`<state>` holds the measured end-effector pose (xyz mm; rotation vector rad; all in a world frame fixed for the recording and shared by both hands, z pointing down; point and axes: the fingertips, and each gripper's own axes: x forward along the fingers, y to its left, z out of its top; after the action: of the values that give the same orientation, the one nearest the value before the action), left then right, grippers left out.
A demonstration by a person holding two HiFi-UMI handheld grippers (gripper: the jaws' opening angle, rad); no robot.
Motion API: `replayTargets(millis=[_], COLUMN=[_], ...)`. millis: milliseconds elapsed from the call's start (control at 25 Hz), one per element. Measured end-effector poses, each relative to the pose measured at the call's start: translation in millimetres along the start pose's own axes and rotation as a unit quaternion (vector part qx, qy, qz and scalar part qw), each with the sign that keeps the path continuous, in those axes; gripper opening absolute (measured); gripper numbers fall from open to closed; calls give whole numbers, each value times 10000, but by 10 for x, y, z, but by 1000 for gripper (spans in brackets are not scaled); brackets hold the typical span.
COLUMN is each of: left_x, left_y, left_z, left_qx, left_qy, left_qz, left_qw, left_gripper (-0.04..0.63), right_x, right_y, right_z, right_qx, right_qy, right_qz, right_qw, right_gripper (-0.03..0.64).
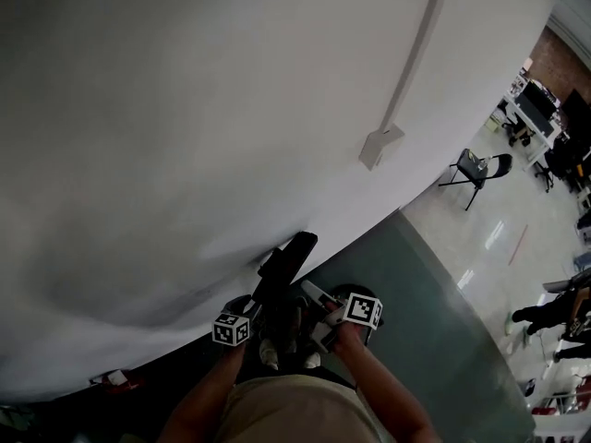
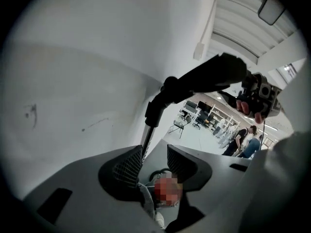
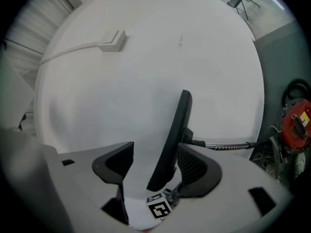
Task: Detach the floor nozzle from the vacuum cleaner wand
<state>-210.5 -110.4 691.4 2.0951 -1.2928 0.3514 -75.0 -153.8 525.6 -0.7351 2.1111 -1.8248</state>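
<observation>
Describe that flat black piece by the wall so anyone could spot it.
Follow the big white wall down to the grey floor. There stands the floor nozzle, a long flat black bar on a thin metal wand, the only dark slab against the white.

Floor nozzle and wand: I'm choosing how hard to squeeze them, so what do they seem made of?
The floor nozzle looks like moulded plastic, matt black: an even dark surface with only a dull sheen along its edge. The wand seems to be metal with a bright chrome-like finish: silvery, with fine ribbed highlights, though plated plastic cannot be ruled out.
</observation>
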Motion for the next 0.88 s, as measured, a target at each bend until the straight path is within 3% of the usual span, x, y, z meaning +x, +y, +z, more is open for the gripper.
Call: replayTargets(millis=[120,280,400,640,880], left_x=[302,600,782,1006,1126], left_y=[33,116,150,68,129], left_z=[-61,48,17,-134,-29], left_qx=[141,50,252,520,354], left_qy=[173,-47,-31,298,351], left_qz=[-157,-308,-200,-433,-704], left_qw=[9996,9995,9995,9973,9963], left_gripper=[190,264,326,333,331], right_x=[228,499,606,770,988], right_y=[-184,-328,-324,-504,-570], right_z=[122,118,44,-104,-147], right_qx=[249,548,584,410,777], right_qy=[24,277,544,879,863], right_qz=[-282,-572,-786,-1221,-1245], right_qw=[9993,9965,9937,9878,9854], right_gripper=[277,281,281,281,280])
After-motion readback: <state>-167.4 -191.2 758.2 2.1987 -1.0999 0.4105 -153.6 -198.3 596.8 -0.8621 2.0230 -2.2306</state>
